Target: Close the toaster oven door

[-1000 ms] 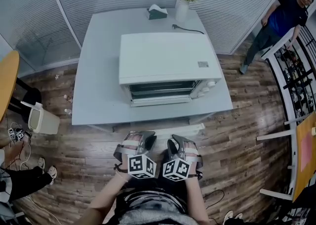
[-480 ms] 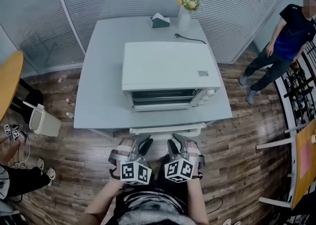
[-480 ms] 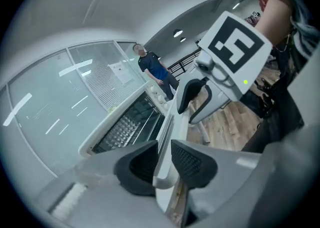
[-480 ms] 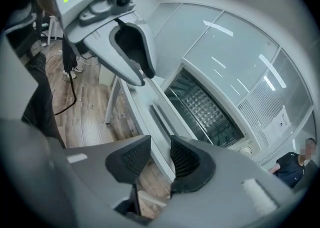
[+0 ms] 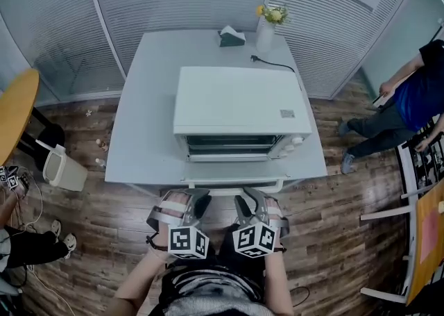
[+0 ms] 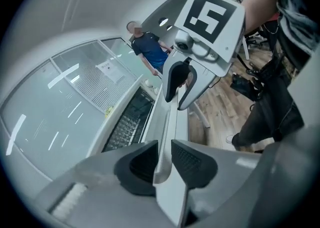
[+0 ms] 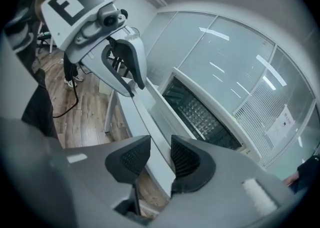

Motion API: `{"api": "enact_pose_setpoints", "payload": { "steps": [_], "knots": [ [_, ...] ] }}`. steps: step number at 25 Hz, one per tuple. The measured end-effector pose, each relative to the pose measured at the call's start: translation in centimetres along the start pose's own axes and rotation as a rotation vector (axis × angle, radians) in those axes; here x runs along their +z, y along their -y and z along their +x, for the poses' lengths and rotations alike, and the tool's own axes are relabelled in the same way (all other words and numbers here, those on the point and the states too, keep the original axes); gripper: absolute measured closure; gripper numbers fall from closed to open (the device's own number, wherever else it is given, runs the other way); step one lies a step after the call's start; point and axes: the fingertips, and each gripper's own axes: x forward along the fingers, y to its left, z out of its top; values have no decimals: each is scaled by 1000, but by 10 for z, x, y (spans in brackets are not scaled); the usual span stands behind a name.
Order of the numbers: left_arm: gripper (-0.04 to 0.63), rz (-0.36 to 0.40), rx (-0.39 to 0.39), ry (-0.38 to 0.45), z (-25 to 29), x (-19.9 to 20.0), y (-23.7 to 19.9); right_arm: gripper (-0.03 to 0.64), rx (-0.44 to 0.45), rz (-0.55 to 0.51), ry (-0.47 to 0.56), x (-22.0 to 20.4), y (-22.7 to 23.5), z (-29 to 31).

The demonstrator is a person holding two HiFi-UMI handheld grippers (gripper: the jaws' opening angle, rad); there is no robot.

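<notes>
Toaster-oven door [image 5: 232, 184] sits within parted jaws of right gripper [image 5: 246, 201] and just-widened left gripper [image 5: 198, 201].

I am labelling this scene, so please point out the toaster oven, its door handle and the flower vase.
toaster oven [image 5: 239, 99], head view, on its white top panel.
door handle [image 5: 230, 185], head view, middle of the white bar.
flower vase [image 5: 264, 35], head view, white body below the flowers.
</notes>
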Motion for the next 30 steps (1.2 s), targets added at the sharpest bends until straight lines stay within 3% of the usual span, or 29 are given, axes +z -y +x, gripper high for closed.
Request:
{"api": "enact_pose_setpoints", "payload": {
  "steps": [3,8,30],
  "knots": [
    [486,9,-40,-9,6,3,0,489,13,5,28,7,10,2],
    [485,47,3,-39,17,10,-23,489,32,12,78,19,30,6],
    [497,-51,48,-76,52,10,-103,486,87,49,227,55,98,40]
  ]
}}
